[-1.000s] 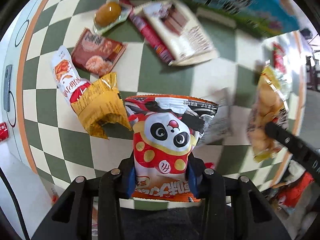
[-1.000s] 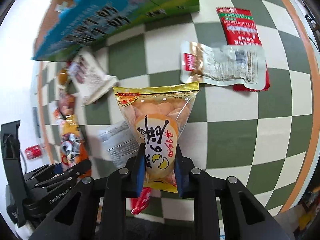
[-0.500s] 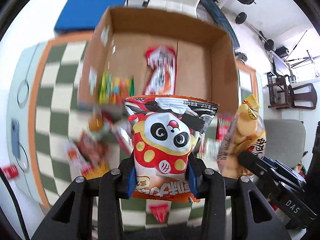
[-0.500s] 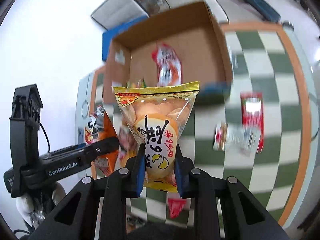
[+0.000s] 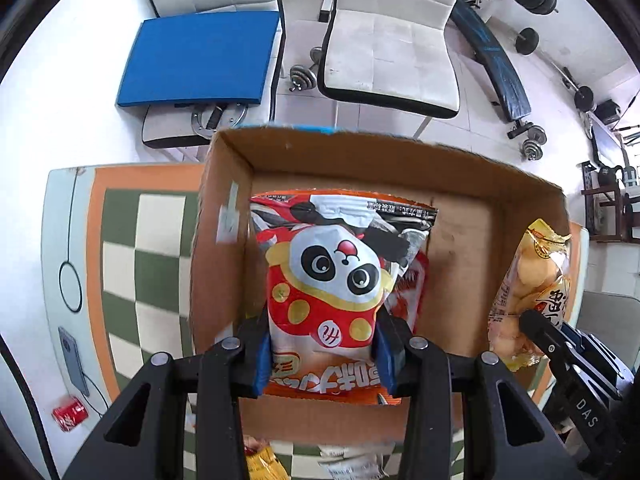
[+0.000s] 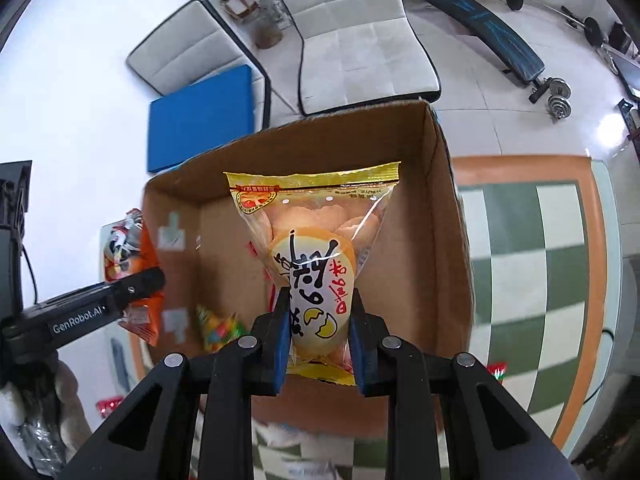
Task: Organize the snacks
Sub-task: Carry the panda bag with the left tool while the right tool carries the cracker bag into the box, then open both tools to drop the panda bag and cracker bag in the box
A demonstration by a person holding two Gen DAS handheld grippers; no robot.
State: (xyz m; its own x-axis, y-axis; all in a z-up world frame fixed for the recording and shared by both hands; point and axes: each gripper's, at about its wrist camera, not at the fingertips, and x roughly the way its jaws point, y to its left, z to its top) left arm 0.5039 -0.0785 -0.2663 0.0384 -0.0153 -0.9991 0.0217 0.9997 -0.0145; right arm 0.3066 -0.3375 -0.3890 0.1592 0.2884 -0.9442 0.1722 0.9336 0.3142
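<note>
My left gripper point(image 5: 322, 354) is shut on a red and orange panda snack bag point(image 5: 332, 280) and holds it over the open cardboard box point(image 5: 460, 272). My right gripper point(image 6: 318, 334) is shut on a yellow bag of egg biscuits point(image 6: 312, 248), also held over the box point(image 6: 432, 240). The yellow bag shows at the right in the left wrist view point(image 5: 532, 288). The panda bag shows at the left in the right wrist view point(image 6: 132, 264). A red packet point(image 5: 404, 296) and a colourful candy packet point(image 6: 220, 326) lie inside the box.
The box stands on a green and white checkered table point(image 5: 136, 264) with an orange border. A phone point(image 5: 74, 360) and a red can point(image 5: 70, 418) lie at the left. Loose packets point(image 5: 264, 466) lie in front of the box. White chairs point(image 5: 388, 40) stand behind.
Both grippers have lifted their bags from the table and carried them forward over the box. The view has swung up from the tabletop snacks to the box interior.
</note>
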